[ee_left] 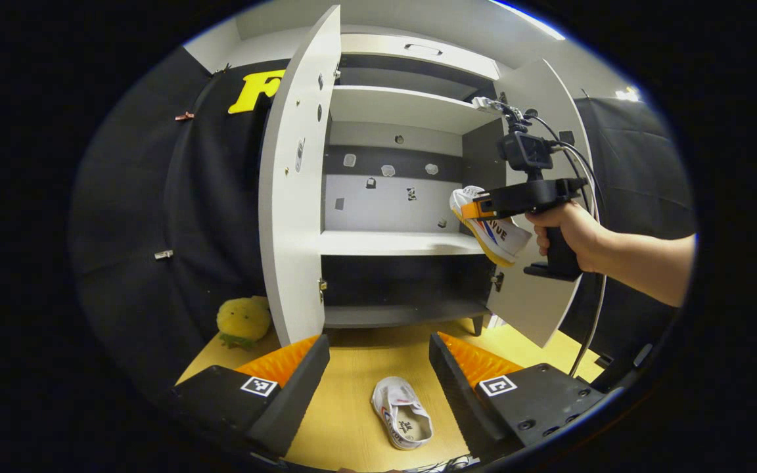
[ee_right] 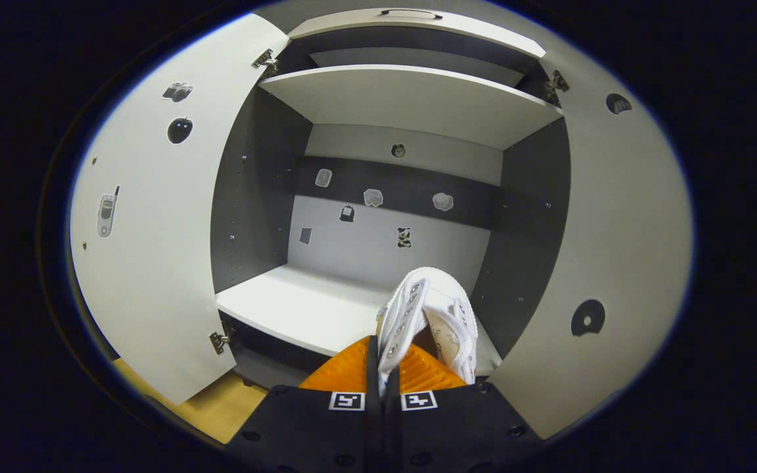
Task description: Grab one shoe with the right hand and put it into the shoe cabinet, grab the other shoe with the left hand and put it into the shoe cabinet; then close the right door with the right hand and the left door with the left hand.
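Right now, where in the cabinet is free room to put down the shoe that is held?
The middle shelf is bare from the left wall to the held shoe, shut in the right gripper. Floor space is tighter around the second shoe.

both white cabinet doors [ee_right: 155, 263] swung wide, middle white shelf [ee_right: 313, 309] bare on its left part, held white canvas shoe [ee_right: 428, 309] near dark right wall [ee_right: 523, 223], yellow plush toy [ee_left: 244, 320] left on wooden surface [ee_left: 345, 401]

Even bright light from overhead on my views, ceiling lamp [ee_left: 628, 94] glaring at upper right, cabinet [ee_right: 411, 98] shelves white and lower recess shadowed, strong fisheye bending of door edges, focus sharp, no blur
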{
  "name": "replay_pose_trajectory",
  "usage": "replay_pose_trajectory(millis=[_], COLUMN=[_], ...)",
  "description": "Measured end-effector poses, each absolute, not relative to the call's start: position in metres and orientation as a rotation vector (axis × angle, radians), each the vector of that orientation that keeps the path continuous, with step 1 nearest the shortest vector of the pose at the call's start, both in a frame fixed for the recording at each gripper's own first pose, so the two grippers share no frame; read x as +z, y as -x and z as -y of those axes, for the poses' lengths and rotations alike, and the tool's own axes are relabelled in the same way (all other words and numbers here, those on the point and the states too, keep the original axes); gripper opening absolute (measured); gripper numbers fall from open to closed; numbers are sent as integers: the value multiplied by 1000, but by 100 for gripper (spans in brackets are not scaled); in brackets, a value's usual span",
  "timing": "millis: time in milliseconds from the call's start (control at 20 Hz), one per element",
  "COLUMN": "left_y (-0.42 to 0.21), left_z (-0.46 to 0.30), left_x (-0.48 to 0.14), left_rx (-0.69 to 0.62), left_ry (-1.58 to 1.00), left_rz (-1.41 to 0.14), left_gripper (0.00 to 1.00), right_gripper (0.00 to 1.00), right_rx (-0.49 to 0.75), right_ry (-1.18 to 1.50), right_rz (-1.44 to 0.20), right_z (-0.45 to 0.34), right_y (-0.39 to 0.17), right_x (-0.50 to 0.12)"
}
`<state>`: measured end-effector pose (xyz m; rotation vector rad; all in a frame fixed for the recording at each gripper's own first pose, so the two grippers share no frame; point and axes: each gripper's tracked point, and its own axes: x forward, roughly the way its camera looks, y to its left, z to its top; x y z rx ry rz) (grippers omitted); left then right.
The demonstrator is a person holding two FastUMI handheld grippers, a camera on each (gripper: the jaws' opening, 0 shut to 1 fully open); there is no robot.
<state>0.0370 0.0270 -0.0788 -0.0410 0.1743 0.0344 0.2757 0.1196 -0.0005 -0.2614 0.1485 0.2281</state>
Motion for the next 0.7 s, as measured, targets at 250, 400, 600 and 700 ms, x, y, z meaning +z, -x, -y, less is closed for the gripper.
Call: replay_pose_trajectory(millis=[250,400,600,700], left_y=[-40,-40,-34,-27], left_z=[-35,-42,-46,-47], left_x=[-62,-53,-47,-51], left_rx=[99,151,227,265], left_ry=[66,41,89,108], left_rz=[-166,-153,-142,-150], left_gripper=[96,95,95,95], right_gripper=[5,5,5,5], right_rx=[231,236,246,241], right_ry=[319,340,322,331], right_rz=[-140,-174,-266,-314], right_z=[-119,-120,-126,-126], right_y=[-351,-388,-425,-440], right_x=[15,6,-20,-32])
